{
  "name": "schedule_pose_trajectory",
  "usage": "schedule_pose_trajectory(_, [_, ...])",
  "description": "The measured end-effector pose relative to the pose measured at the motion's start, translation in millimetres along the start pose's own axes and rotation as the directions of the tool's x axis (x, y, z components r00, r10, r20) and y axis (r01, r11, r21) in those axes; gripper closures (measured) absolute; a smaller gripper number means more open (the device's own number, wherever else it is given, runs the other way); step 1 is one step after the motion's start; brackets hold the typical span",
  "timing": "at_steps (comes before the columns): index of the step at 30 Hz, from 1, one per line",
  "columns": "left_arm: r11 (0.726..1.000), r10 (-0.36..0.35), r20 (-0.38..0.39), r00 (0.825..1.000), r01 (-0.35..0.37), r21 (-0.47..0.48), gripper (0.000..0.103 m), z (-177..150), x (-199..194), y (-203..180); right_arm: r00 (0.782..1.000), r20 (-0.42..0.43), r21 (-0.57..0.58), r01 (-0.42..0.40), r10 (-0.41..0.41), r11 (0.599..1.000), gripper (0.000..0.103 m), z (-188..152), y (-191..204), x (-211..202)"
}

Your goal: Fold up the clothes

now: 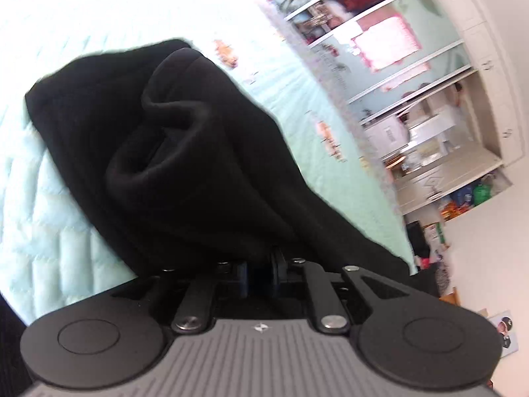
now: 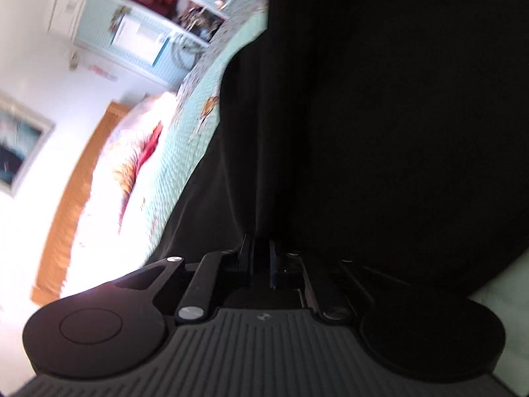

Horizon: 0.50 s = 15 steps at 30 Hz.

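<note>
A bed [image 1: 59,178] covered with a pale mint quilted spread fills the background of both views; small flower prints dot the spread, and its edge carries a patterned border. Beyond the bed, in the left wrist view, white shelves [image 1: 413,76] stand against the wall, crowded with blurred items too smeared to name. In the right wrist view a bright flowered pillow [image 2: 132,162] lies at the head of the bed against a wooden headboard [image 2: 76,205], with a framed picture [image 2: 20,152] on the white wall beside it.

The black garment [image 1: 172,152] is the next largest thing. In the left wrist view it is bunched into soft rolls and folds, its far part resting on the spread and its near part rising to the tool. In the right wrist view the black cloth hangs in long vertical creases and blocks most of the frame.

The left gripper [image 1: 261,264] is clenched on the near edge of the garment, the cloth gathered right at its fingers, which are drawn close together. The right gripper [image 2: 261,258] is likewise clamped, its two narrow fingers nearly touching with the dark cloth running down into them.
</note>
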State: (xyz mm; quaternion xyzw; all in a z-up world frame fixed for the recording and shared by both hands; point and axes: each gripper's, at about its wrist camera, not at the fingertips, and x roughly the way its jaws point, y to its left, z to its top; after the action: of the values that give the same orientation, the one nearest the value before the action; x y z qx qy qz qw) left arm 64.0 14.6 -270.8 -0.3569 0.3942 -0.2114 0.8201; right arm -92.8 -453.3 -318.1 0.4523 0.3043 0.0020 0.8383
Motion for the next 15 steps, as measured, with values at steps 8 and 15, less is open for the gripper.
schedule_pose_trajectory(8, [0.987,-0.027,0.060,0.998,0.037,-0.156,0.076,-15,-12,19,1.000,-0.006,0.113,-0.027,0.028,0.993,0.091,10,-13,10])
schedule_pose_trajectory(15, [0.981,0.023,0.116,0.993,0.000,-0.194,0.081,9,-22,14,0.999,0.000,0.174,-0.048,0.048,0.984,0.083,34,-7,22])
